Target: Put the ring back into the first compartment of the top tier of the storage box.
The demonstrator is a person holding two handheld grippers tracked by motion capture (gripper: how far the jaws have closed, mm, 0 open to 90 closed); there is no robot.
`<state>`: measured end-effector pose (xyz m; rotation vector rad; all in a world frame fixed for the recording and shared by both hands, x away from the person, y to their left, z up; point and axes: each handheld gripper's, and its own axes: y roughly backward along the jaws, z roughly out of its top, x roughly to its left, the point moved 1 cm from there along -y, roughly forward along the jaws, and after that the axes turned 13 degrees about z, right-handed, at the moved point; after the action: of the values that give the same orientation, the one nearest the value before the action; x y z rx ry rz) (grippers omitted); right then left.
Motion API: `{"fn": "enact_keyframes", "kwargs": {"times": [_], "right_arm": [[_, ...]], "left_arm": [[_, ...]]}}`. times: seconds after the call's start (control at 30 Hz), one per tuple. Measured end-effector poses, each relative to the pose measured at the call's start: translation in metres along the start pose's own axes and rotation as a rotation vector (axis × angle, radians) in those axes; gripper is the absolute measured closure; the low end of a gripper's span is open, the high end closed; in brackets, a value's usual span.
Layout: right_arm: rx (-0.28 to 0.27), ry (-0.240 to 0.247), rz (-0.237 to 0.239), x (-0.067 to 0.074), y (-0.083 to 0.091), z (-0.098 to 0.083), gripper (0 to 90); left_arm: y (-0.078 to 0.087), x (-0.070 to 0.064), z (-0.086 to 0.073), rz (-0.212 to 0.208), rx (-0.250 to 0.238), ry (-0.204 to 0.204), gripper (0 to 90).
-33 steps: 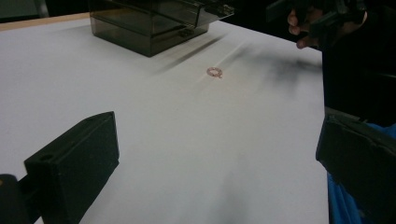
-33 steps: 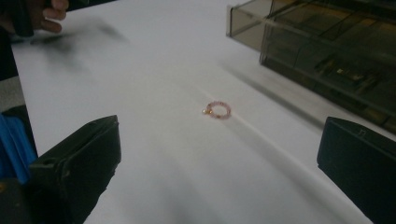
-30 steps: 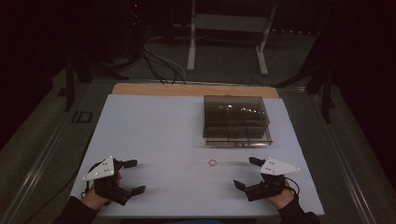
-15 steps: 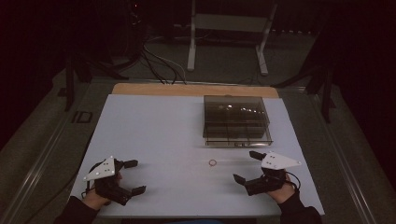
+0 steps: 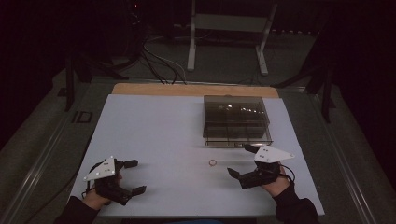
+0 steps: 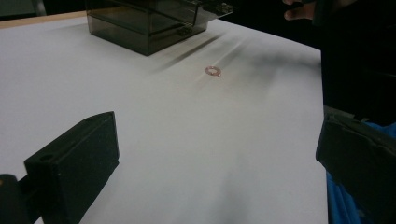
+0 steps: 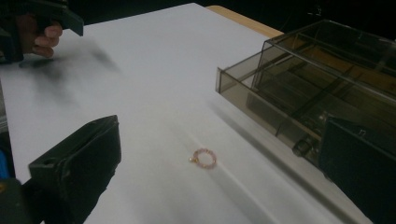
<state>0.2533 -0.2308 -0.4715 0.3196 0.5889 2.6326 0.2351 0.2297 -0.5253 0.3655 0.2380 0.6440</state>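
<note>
A small pink beaded ring [image 5: 213, 163] [image 7: 204, 158] [image 6: 214, 71] lies flat on the white table [image 5: 163, 135], just in front of a smoky transparent compartment box [image 5: 236, 120] [image 7: 322, 88] [image 6: 149, 21]. My right gripper [image 5: 242, 161] stands open to the ring's right, jaws pointing at it, a short gap away. In the right gripper view the ring lies between and beyond the two black jaws. My left gripper [image 5: 134, 176] is open at the table's front left, far from the ring, with nothing between its jaws.
The box has several inner compartments and a small knob on its front [image 7: 302, 147]. A wooden strip [image 5: 196, 89] edges the table's far side. Beyond it are a dark floor, cables [image 5: 159, 60] and a metal stand [image 5: 229, 28].
My right gripper has moved a little forward and left, toward the ring and the box. The left gripper has hardly shifted. The ring lies where it was.
</note>
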Motion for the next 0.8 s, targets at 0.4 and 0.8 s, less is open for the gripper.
{"fn": "enact_keyframes", "kwargs": {"times": [0.4, 0.8], "right_arm": [[0.003, 0.022, 0.007, 0.000, -0.016, 0.016, 0.0], [0.013, 0.026, 0.032, 0.003, -0.038, 0.025, 1.6]], "left_arm": [[0.000, 0.000, 0.000, -0.003, -0.001, 0.001, 1.0], [0.000, 0.000, 0.000, -0.005, -0.001, -0.001, 1.0]]}}
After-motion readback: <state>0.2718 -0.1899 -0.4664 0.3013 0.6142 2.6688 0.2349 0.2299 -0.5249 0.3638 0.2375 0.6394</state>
